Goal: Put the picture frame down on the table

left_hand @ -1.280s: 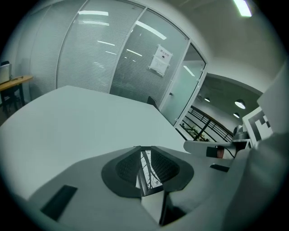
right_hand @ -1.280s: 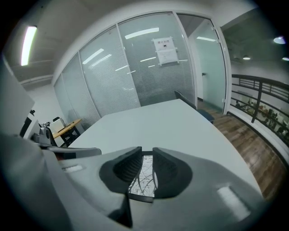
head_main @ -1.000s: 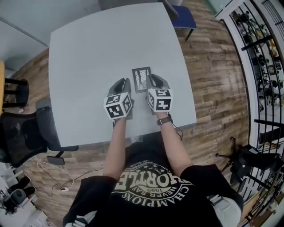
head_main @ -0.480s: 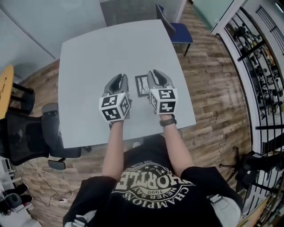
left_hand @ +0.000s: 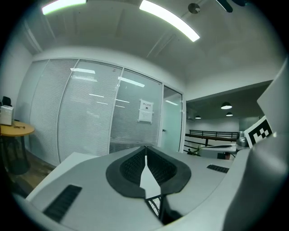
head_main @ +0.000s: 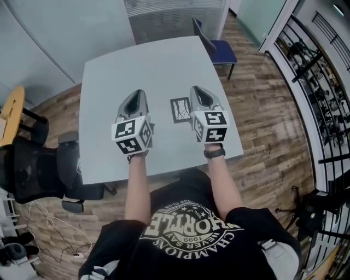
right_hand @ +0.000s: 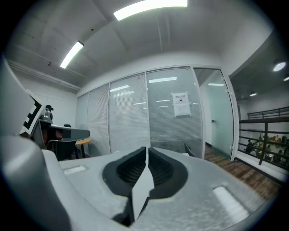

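Left claw [head_main: 136, 93] closed, grey table [head_main: 139, 63], wood floor [head_main: 265, 109]

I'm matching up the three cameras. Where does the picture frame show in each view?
Head view: the picture frame lies flat on the table, between the left gripper and the right gripper, nearer the right one.
Left gripper view: not in it.
Right gripper view: not in it.
Shared landmark: the wall of blinds, at the head view's top, ahead in both gripper views.

We see the picture frame [head_main: 180, 110], small and rectangular, with a dark border around a pale print. It lies flat, face up, on the light grey table [head_main: 136, 65], toward its near right part.
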Demonstrator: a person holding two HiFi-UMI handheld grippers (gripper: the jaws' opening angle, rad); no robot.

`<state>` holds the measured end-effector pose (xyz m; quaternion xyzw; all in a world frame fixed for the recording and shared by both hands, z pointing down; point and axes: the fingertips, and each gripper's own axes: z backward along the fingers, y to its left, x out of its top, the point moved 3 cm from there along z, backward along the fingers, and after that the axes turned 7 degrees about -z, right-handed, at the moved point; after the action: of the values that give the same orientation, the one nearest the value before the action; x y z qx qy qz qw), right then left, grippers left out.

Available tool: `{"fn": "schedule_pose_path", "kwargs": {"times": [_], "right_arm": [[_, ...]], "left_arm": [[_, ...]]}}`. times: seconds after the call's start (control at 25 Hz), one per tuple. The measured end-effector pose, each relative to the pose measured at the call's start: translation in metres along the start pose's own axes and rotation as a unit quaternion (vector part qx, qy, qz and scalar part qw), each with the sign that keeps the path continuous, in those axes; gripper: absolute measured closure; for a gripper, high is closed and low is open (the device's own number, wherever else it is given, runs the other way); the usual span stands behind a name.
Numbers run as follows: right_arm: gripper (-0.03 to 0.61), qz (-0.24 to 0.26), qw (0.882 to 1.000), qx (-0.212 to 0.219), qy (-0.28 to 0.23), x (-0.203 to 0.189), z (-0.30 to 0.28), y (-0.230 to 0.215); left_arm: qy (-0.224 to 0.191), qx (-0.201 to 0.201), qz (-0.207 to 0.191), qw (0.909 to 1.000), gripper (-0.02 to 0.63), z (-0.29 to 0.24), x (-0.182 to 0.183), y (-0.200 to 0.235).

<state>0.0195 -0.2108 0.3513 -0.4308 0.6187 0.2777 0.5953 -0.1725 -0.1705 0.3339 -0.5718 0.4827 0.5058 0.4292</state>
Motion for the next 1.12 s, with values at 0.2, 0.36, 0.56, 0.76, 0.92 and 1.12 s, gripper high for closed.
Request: {"fn": "schedule_pose_path", "kwargs": {"times": [0.2,0.36,0.56,0.76,0.92,1.12], "right_arm": [[0.568,0.000,1.000,-0.018,-0.023,0.019,0.018,-0.009],[0.568,0.005,0.999,-0.025,-0.041,0.029,0.030,-0.004],[0.569,0.009,0.999,-0.021,-0.049,0.031,0.040,0.002],[0.571,0.017,0.999,-0.023,-0.046,0.030,0.044,0.006],[0.578,0.021,0.998,-0.028,-0.047,0.030,0.045,0.005],[0.580,0.023,0.998,-0.030,-0.041,0.027,0.045,0.003]], "left_arm": [[-0.012,0.014,-0.006,0.9998,0.606,0.015,0.009,0.008],[-0.029,0.013,0.006,0.9995,0.607,0.025,0.014,0.010],[-0.041,0.003,0.001,0.9992,0.607,0.032,0.016,0.002],[-0.041,-0.005,-0.010,0.9991,0.607,0.034,0.016,-0.003],[-0.040,-0.008,-0.009,0.9991,0.607,0.034,0.015,-0.004],[-0.030,-0.009,-0.005,0.9995,0.607,0.030,0.008,-0.008]]}}
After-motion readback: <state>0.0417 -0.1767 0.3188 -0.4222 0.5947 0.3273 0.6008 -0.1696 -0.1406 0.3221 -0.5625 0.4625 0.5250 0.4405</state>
